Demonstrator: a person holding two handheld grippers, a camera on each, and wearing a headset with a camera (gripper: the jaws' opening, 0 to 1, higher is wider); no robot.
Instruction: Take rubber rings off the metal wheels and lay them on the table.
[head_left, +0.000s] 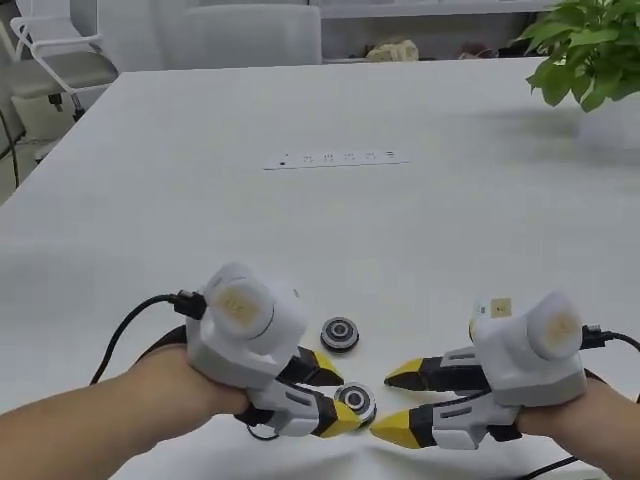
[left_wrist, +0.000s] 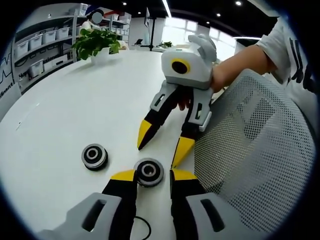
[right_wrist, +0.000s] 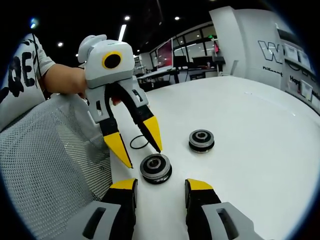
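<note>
Where the white table (head_left: 300, 220) reaches its near edge, two hand-held grippers face each other, their tips nearly meeting. The left gripper (right_wrist: 143, 157) comes in from the left of the head view. It has a white body and black jaws with yellow tips. Its jaws stand apart, and a small metal wheel (left_wrist: 148, 172) lies flat on the table between the two tips. In the left gripper view one tip looks to touch the wheel's rim, while a thin gap shows at the other (so it is bracketed, not squeezed). The right gripper (left_wrist: 157, 156) points back from the opposite side. Its jaws are also spread wide with nothing between them, and its tips are just short of the same wheel.

A second wheel (head_left: 340, 334), dark-rimmed with a silver hub, lies flat a little farther out on the table, apart from both grippers. A thin black rubber ring (right_wrist: 139, 143) lies loose on the table under the left gripper, just behind its tips, touching neither wheel. Whether either wheel has a ring on it is too small to tell.

A grey mesh chair back (left_wrist: 250, 150) sits beside the table's near edge. Farther off, a row of sockets (head_left: 335, 159) is set into the tabletop, and a leafy green plant (head_left: 585, 50) stands at the far right.
</note>
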